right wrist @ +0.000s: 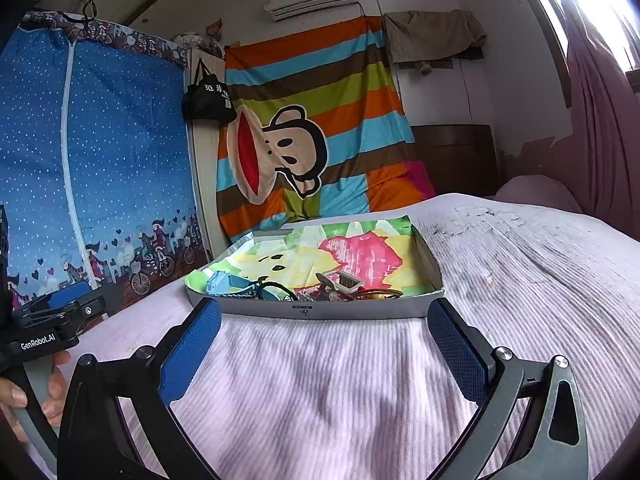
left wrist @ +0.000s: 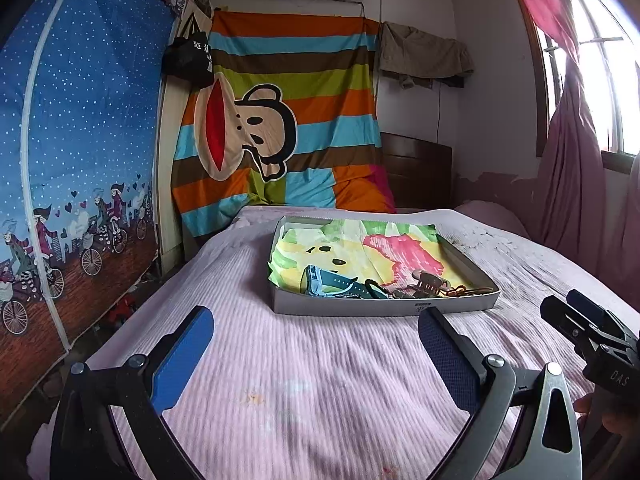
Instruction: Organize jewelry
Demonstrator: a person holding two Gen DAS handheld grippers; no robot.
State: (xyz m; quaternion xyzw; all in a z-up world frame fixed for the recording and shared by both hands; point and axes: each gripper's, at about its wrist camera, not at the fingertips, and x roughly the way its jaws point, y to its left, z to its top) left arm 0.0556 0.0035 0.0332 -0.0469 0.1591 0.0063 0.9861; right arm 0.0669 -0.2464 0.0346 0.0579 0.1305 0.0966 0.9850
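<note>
So there's a shallow grey cardboard tray [left wrist: 384,306] sitting on the pink ribbed bedspread [left wrist: 320,380], middle of the frame in both views, a bit right of centre in the left wrist view. Its long axis runs roughly left-right across the picture, with the near wall facing the cameras. It's lined with a pastel cloth [left wrist: 360,248], green, yellow and a big pink blotch.

All the jewelry is bunched up along the near wall. From the left: a teal watch [left wrist: 324,282] with its strap running left-right, then a dark braided cord [left wrist: 376,289], a brownish claw-type clip [left wrist: 428,282] and an orange cord [left wrist: 464,291] toward the tray's right corner.

The left gripper [left wrist: 316,354] is spread wide, blue pads far apart, nothing between them, hovering over the bedspread short of the tray. Same for the right gripper [right wrist: 324,350], wide open and empty, its tips just shy of the tray's near wall.

View differences: the right wrist view shows the clip better, pale rectangular frame, tilted up, and something gold-ish beside it that I can't identify. It also catches a hand [right wrist: 24,396] gripping the left tool at lower left. The left wrist view shows the window [left wrist: 600,72] at upper right.
</note>
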